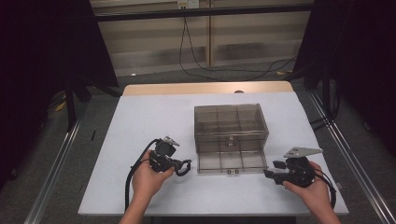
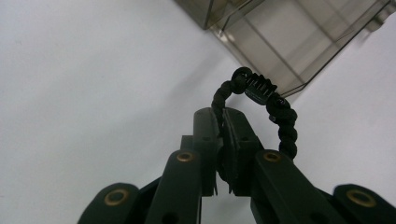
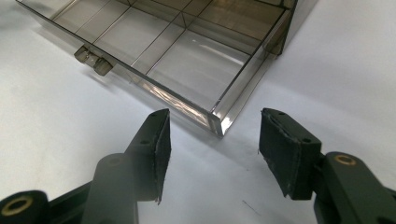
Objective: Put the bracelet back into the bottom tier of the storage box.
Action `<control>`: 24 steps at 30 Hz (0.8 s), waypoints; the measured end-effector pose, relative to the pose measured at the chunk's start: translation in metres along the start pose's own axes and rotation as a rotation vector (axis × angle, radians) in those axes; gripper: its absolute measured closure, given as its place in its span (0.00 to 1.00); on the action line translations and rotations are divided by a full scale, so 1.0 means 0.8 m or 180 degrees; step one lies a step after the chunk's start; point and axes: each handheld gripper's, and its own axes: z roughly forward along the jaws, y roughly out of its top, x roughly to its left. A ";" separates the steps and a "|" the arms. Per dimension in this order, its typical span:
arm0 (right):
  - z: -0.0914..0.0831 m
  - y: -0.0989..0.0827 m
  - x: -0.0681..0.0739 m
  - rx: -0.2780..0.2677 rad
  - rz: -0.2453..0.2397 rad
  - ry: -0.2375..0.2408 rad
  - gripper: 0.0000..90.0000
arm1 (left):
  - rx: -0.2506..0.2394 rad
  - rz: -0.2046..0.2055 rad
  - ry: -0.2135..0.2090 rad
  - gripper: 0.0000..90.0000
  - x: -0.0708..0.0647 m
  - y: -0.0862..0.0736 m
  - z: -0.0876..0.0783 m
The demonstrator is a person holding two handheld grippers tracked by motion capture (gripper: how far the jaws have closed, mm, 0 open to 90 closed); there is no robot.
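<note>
Nearest us, we note the left gripper (image 2: 223,140) clamped on a black beaded bracelet (image 2: 261,100), just left of the open drawer (image 1: 231,161) of the clear box (image 1: 231,122), while the right gripper (image 3: 212,154) hangs spread wide at the drawer's front right corner.

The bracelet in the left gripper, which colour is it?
Black, braided cord with a black clasp; the bracelet shows best in the left gripper view.
</note>
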 end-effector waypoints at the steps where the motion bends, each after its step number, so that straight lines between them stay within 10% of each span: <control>1: 0.001 0.000 0.000 0.0007 -0.0006 0.0005 0.48 | -0.0021 0.0007 -0.0014 0.94 0.000 0.002 -0.003; 24: 0.003 0.000 0.001 0.0016 0.0006 0.0013 0.39 | -0.0036 0.0085 -0.0111 0.94 -0.017 0.038 -0.005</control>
